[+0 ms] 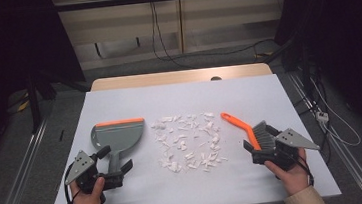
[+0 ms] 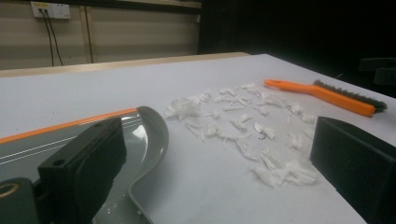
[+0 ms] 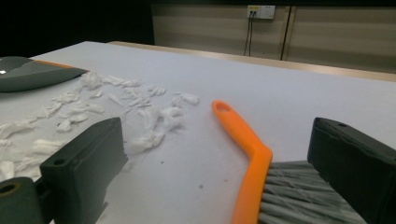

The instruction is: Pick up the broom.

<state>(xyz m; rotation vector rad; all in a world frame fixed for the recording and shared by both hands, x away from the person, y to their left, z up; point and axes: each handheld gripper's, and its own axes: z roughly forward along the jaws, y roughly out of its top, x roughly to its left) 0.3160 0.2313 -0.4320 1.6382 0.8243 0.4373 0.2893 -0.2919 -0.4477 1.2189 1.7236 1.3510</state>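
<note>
A grey dustpan (image 1: 119, 134) with an orange lip lies at the table's left, its handle pointing toward me. My left gripper (image 1: 115, 161) is open, one jaw on each side of that handle; the pan's curved rim (image 2: 150, 126) sits beside the left jaw. Several white paper scraps (image 1: 190, 141) (image 2: 243, 126) (image 3: 116, 102) are scattered in the middle. An orange-handled brush (image 1: 239, 122) (image 2: 327, 95) (image 3: 247, 149) lies at the right. My right gripper (image 1: 260, 142) stands open around its grey bristle head. The dustpan (image 3: 28, 72) lies beyond the scraps.
A white sheet covers the table (image 1: 178, 97), with a wooden edge (image 1: 181, 77) at the far side. Cables (image 1: 157, 34) hang from a wall socket behind. A power strip (image 1: 322, 116) lies on the floor to the right.
</note>
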